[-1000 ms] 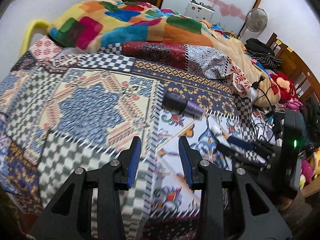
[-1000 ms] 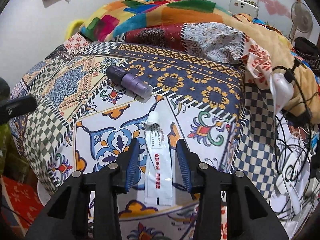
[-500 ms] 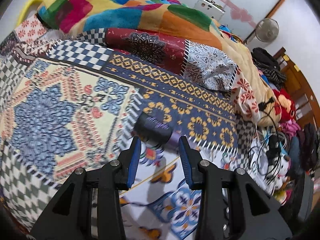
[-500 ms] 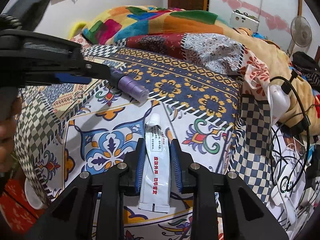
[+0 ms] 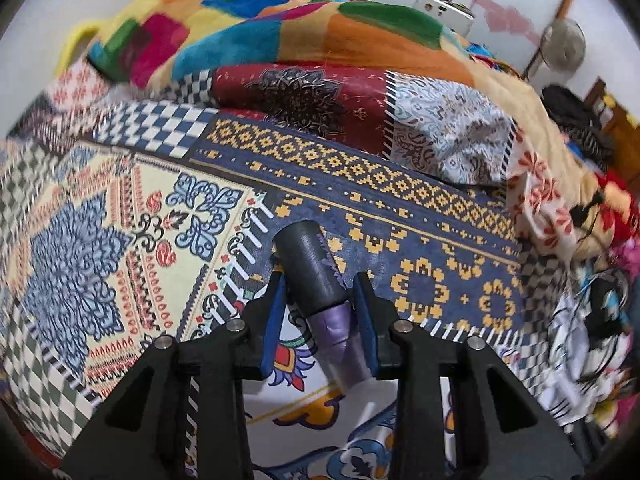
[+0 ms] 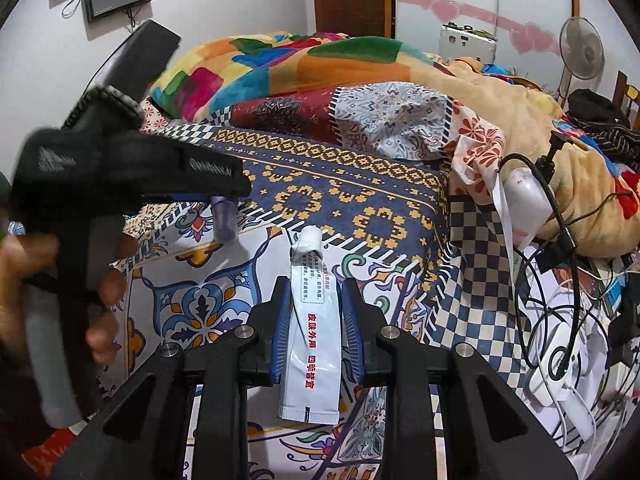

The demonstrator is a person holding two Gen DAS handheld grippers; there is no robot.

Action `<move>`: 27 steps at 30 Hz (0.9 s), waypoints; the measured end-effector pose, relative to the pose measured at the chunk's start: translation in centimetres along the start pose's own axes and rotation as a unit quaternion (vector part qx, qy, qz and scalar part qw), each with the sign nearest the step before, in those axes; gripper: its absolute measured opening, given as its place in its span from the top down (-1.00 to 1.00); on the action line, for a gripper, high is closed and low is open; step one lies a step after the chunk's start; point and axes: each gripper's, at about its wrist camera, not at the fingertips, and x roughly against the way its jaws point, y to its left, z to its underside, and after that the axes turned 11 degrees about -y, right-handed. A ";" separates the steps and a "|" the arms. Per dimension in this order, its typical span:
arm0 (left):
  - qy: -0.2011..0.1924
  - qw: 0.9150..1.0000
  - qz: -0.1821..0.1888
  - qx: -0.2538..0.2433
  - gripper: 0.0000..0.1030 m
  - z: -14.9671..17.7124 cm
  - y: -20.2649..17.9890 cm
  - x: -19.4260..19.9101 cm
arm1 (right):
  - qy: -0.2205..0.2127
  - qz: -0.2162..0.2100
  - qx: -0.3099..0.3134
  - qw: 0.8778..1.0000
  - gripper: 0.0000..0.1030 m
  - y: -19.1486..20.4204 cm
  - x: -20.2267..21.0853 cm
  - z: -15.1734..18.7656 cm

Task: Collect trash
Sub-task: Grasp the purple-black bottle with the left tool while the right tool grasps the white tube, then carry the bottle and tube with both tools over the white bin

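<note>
At the bottom centre of the right wrist view our right gripper (image 6: pixel 314 312) has its blue pads set against both edges of the white tube (image 6: pixel 310 320), jaws narrowed to about the tube's width after having just been closing; the tube lies flat on the patterned bedspread (image 6: pixel 400 216), its crimped end towards us and its cap pointing up the frame. In the left wrist view, again at bottom centre, our left gripper (image 5: pixel 320 304) straddles the purple bottle (image 5: pixel 320 284), dark cap end up the frame and lilac body running down between the fingers; these jaws have just been closing too, and a thin gap seems to remain on each side, so we judge the pads not yet firmly on it. From the right wrist view the same gripper shows at middle left, with a hand (image 6: pixel 60 280) on its handle and the bottle poking out beneath the tips. Further up lie a bright patchwork blanket (image 5: pixel 280 28) and, at the right edge, a tangle of cables (image 6: pixel 560 320). We judge that we are at the grasping step for two pieces of trash at once. Next we need to finish the left squeeze, check both grips hold, then lift straight off the soft cover; the round bottle may roll or slip.
</note>
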 end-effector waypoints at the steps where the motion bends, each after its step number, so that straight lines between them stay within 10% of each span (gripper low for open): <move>1: 0.001 1.000 -0.004 -0.010 0.50 0.1 -0.2 0.0 | 0.001 0.000 -0.002 1.000 0.54 0.0 0.1 0.0; 12: -0.003 0.999 0.041 -0.030 0.51 0.2 0.9 5.3 | -0.016 -0.001 -0.014 1.000 0.54 0.1 2.6 -1.8; 27: -0.095 0.993 0.027 -0.058 0.51 -0.3 4.3 21.8 | -0.083 -0.006 0.005 0.997 0.54 3.8 11.6 -6.6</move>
